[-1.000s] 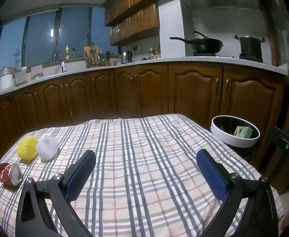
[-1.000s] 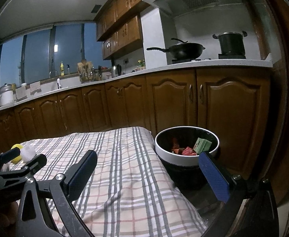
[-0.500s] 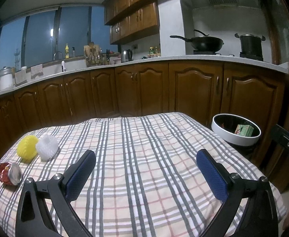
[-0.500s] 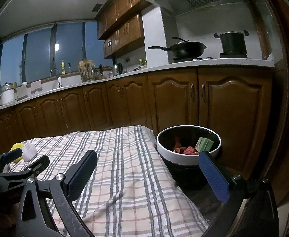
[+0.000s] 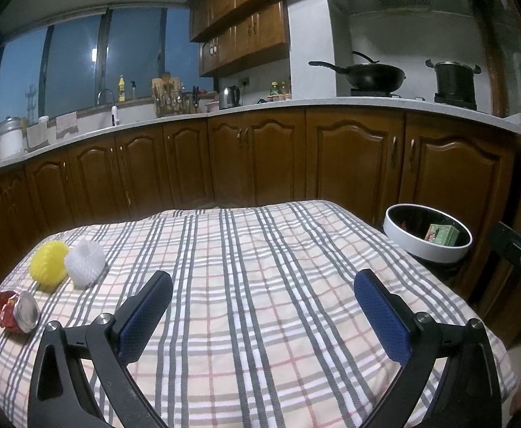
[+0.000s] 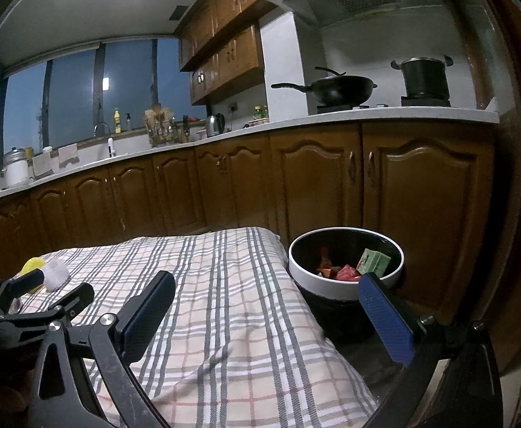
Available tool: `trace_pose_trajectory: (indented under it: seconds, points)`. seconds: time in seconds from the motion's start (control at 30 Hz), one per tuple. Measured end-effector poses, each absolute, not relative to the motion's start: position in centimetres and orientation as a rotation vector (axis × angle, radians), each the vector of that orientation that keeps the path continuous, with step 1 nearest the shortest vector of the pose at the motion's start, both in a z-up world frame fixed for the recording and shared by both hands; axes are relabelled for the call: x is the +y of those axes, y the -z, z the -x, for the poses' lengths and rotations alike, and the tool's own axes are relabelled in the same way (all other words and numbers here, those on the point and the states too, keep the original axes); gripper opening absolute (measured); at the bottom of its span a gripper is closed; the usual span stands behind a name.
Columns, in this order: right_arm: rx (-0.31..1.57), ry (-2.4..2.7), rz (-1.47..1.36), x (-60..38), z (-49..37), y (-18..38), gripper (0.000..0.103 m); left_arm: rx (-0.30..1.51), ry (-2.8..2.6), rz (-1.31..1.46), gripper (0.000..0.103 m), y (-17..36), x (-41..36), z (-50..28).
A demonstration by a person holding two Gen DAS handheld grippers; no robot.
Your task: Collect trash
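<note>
Notably both empty: left gripper (image 5: pixel 263 306), right gripper (image 6: pixel 267 308) spread wide; bin (image 6: pixel 346 287) contents half-hidden, dim.

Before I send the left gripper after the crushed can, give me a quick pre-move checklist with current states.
1. Left gripper open and empty: ok, jaws spread wide with nothing between them.
2. Crushed can in view and unobstructed: ok, it lies alone on the plaid cloth near its left edge.
3. Neighbours clear of the can: ok, yellow ball and white ball sit apart from it, farther back.
4. Right gripper out of the path: ok, open and empty near the trash bin.
5. Bin has room: ok, contents sit below the rim.
6. Can's grip stiffness: cannot tell.
</note>
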State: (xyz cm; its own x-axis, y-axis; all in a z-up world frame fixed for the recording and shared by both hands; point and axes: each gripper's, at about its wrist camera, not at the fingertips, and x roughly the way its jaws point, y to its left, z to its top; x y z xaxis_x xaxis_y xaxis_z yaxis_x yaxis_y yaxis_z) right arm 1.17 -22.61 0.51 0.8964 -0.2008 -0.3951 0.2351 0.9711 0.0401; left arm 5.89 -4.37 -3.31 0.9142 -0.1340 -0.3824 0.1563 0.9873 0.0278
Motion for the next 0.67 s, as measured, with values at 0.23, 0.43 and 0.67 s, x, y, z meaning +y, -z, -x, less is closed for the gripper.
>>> trace_pose_trajectory:
  seconds: [0.23,0.43,0.67]
  points:
    - [0.409,0.221,-0.091,-22.67,-1.42,-0.48,0.103,0.393,0.151,-0.059,0.102,3.29,-4.38,-5.93]
    - [0.419,0.219,-0.098,-22.77,-1.75,-0.41,0.103,0.4,0.156,-0.055,0.102,3.33,-4.23,-5.97]
    - [0.428,0.218,-0.098,-22.84,-1.95,-0.28,0.103,0.416,0.163,-0.049,0.102,3.33,-4.09,-6.36]
